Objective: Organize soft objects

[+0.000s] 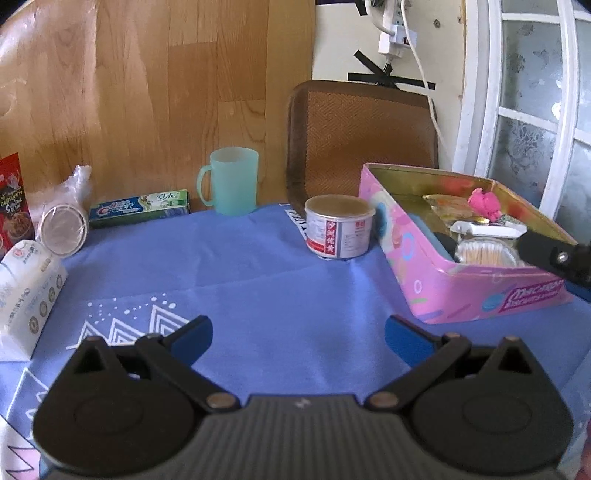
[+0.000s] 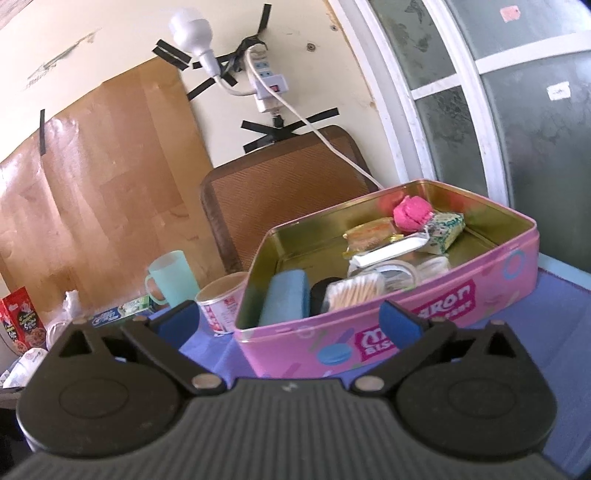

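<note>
You are working over a blue cloth [image 1: 258, 280] with white triangle print, backed by a wood-grain panel [image 1: 129, 92] and a cream wall with a taped power strip [image 2: 267, 83]; a white-framed window [image 1: 524, 103] stands to the right of the pink tin [image 1: 476, 291].

That tin is your landmark: an open, gold-lined box printed with macarons. Inside it at the far end sits a bright pink, crumpled soft lump [image 2: 412, 213], touching a pale speckled packet [image 2: 445, 229]. Nearer the front wall lie a blue block [image 2: 286, 301] and a clear case of cotton swabs [image 2: 356, 291], with a white flat wrapper [image 2: 388, 253] between them and the pink lump.

Your left gripper [image 1: 298, 334] hangs over bare cloth in front of the tin, its blue-tipped fingers well apart and holding nothing. Your right gripper [image 2: 290, 321] sits just before the tin's front wall, fingers also spread, empty.

Only the left view shows the soft white tissue pack [image 1: 27, 291] far left of the tin, at the cloth's edge, beside a bagged roll [image 1: 64, 227]. Only the right view shows the bulb [image 2: 192, 31] taped above.

Left of the tin stands a round can [image 1: 339, 227], just beside it; further left are a mint mug [image 1: 231, 181] and a toothpaste box [image 1: 140, 208]. The cloth between the tissue pack and the tin lies open.
</note>
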Available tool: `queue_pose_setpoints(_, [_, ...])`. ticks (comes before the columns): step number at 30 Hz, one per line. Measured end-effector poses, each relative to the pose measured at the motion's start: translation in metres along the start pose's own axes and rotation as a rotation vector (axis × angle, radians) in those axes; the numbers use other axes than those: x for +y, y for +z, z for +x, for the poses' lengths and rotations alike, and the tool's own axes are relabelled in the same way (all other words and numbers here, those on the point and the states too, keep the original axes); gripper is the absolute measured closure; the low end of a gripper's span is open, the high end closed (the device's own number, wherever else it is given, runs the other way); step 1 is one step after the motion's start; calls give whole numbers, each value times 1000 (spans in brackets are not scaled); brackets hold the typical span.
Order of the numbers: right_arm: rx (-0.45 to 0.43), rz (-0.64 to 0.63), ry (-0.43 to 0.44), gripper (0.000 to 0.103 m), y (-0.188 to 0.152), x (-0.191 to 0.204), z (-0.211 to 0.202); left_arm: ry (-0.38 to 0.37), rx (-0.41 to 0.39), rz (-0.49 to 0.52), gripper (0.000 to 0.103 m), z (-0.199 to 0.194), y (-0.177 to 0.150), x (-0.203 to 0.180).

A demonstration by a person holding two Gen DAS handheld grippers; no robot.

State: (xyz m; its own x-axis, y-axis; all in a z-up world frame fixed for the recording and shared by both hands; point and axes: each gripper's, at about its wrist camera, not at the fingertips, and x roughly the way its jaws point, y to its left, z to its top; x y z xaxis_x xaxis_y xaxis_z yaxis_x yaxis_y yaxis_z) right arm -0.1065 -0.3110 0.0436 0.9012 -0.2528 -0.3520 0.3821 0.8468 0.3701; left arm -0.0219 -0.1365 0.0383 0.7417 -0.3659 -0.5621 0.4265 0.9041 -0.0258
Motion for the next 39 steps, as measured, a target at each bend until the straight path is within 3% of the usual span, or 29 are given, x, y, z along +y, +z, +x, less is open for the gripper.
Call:
queue_pose_setpoints(4, [-13, -11, -12, 0, -1, 5, -3, -26, 11, -17, 0, -2, -1, 3])
queue_pose_setpoints(18, [-17, 25, -33, 0, -2, 2, -2, 32, 62, 67, 0, 2, -7, -17])
queue_pose_setpoints(39, [-28, 48, -46, 0, -3, -1, -3, 58, 102, 82, 0, 0, -4, -21])
